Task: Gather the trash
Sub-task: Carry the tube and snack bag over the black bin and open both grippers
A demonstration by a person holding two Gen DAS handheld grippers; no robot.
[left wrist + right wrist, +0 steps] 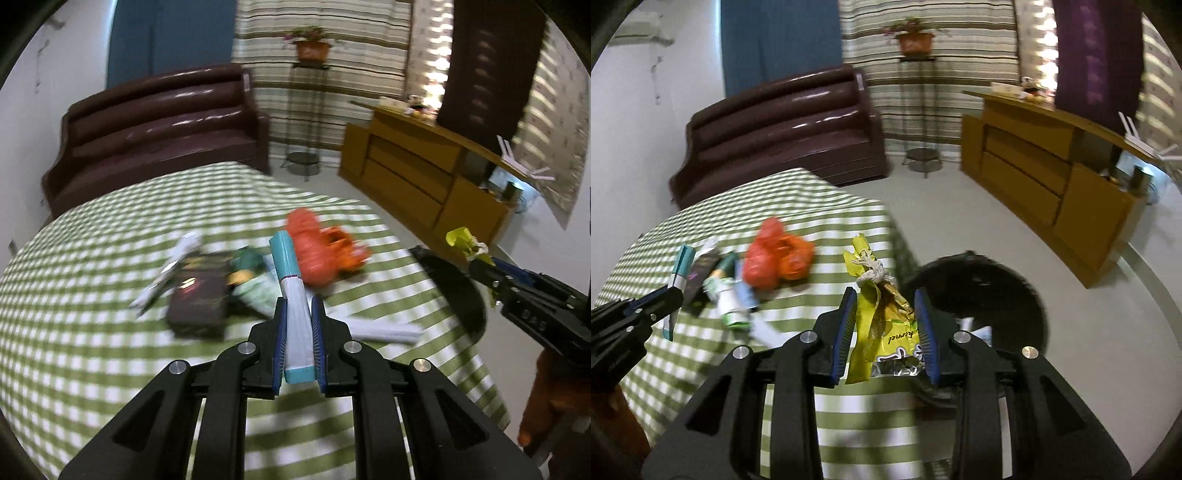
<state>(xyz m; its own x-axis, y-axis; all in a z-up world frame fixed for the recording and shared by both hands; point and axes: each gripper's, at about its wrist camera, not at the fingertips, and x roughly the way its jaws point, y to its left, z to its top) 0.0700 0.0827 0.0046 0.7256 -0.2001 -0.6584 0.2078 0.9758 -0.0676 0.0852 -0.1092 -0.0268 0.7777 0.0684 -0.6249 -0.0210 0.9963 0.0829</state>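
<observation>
My left gripper (298, 306) is shut on a long teal and white box (291, 295), held above the green checked tablecloth (92, 258). The same left gripper (674, 295) shows at the left edge of the right wrist view, with the teal box (679, 269) in it. My right gripper (888, 295) is shut on a crumpled yellow wrapper (882, 325) tied with white string. It hangs over the table's right edge, beside a black bin (997, 288) on the floor. In the left wrist view the right gripper (480, 264) holds the yellow wrapper (460, 238) at the right.
On the cloth lie an orange plastic bag (321, 251), a dark box (199, 295), a green and white bottle (727, 299) and white paper scraps (380, 328). Beyond stand a brown sofa (159, 125), a wooden cabinet (417, 173) and a plant stand (306, 110).
</observation>
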